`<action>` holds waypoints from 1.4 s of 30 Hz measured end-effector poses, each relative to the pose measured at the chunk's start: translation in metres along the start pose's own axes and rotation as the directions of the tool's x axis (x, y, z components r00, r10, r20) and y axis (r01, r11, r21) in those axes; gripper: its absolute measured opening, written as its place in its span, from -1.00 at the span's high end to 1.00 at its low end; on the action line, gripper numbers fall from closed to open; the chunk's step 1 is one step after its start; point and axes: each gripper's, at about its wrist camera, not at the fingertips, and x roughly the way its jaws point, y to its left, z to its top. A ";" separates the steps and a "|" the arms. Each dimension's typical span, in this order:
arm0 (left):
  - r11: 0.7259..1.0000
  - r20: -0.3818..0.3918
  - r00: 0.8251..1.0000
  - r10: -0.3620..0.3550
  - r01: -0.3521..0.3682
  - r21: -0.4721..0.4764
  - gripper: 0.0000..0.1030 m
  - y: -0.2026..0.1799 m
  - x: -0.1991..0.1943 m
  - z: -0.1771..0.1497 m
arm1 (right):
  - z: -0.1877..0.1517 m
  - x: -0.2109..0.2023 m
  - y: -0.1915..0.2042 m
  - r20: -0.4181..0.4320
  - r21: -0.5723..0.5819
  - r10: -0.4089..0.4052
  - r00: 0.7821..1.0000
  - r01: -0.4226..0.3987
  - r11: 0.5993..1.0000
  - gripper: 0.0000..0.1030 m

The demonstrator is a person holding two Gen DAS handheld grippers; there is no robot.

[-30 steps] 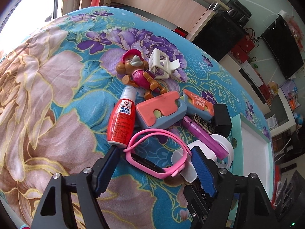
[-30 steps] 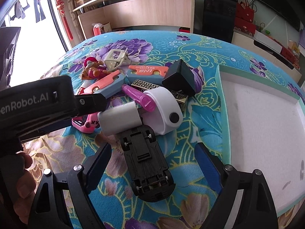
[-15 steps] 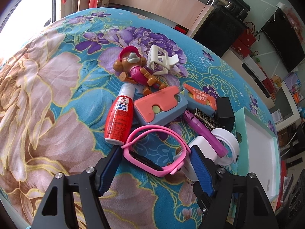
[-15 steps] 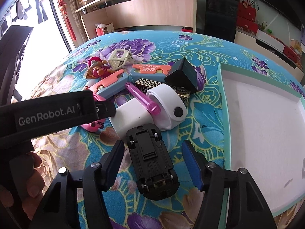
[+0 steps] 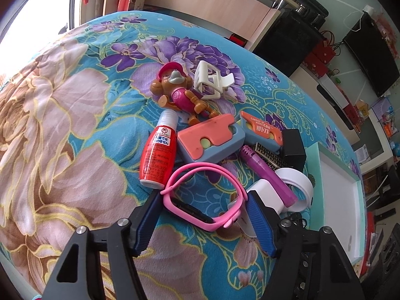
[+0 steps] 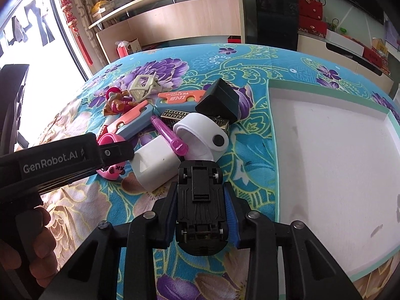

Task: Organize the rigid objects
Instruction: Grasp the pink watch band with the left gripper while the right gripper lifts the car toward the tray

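The right tool [image 6: 201,215] is closing on one upturned black toy car [image 6: 200,200], its blue pads at the car's sides, on the floral worktop [image 6: 250,155] just left of one empty white tray [image 6: 332,160]. The left tool [image 5: 203,221] is closing around one pink watch [image 5: 200,195], pads at the band's edges. Beyond lie one red bottle [image 5: 157,157], two orange toy knives [image 5: 212,137], a purple pen [image 5: 267,175], two white blocks [image 6: 200,135] touching the car's far end.

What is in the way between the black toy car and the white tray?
Nothing visible. The car lies upside down between the closing right gripper fingers, and only bare flowered cloth lies between it and the tray rim. The toy pile sits on the car's other side.
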 end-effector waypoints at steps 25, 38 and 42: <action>0.987 0.173 0.982 -0.071 0.043 0.157 -0.37 -0.041 -0.044 0.000 | 0.060 -0.059 -0.070 0.206 0.236 -0.082 0.975 0.032 0.971 0.32; 0.930 0.075 0.996 -0.045 0.014 0.367 -0.37 -0.116 -0.021 -0.023 | 0.029 -0.074 -0.181 0.151 0.453 -0.331 0.931 0.233 0.861 0.32; 0.884 0.057 0.996 -0.063 0.029 0.466 -0.37 -0.158 -0.020 -0.026 | 0.017 -0.080 -0.209 0.121 0.515 -0.367 0.922 0.258 0.817 0.32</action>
